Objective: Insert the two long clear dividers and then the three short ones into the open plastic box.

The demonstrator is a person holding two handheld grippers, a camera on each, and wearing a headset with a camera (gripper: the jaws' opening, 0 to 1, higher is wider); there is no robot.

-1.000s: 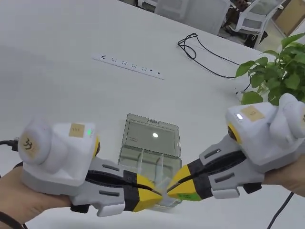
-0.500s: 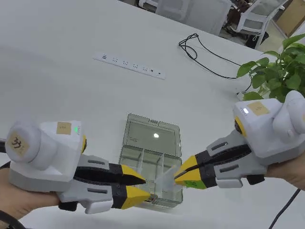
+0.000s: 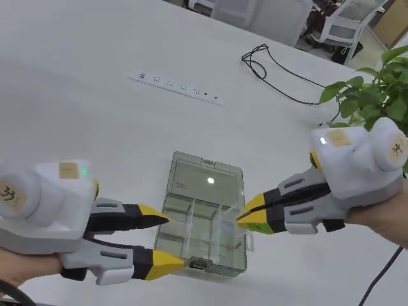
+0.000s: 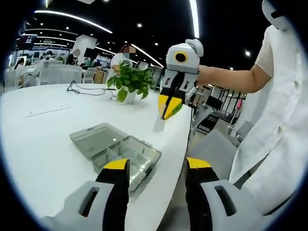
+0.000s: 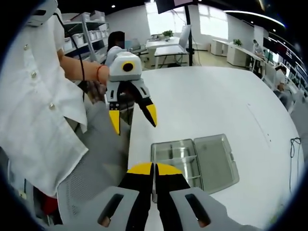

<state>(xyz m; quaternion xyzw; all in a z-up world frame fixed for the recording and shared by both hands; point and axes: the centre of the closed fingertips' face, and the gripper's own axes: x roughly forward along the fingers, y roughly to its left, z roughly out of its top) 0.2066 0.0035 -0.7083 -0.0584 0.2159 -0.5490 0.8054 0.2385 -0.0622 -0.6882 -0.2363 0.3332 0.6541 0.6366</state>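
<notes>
- The clear divider point(image 3: 234, 215) is a small see-through plate, almost lost against the box; it sits over the right part of the open plastic box point(image 3: 220, 268); whether they touch is unclear.
- The right gripper point(image 3: 245, 217) has its jaws pressed together, pinching the divider's edge; the left gripper point(image 3: 162, 239) stands spread, holding nothing, by the box's left side.
- In the right gripper view the divider is too faint to make out.
- The box lies on the white table point(image 3: 95, 127), its lid point(image 3: 207, 178) flat behind it; clear partitions stand inside, their count uncertain.
</notes>
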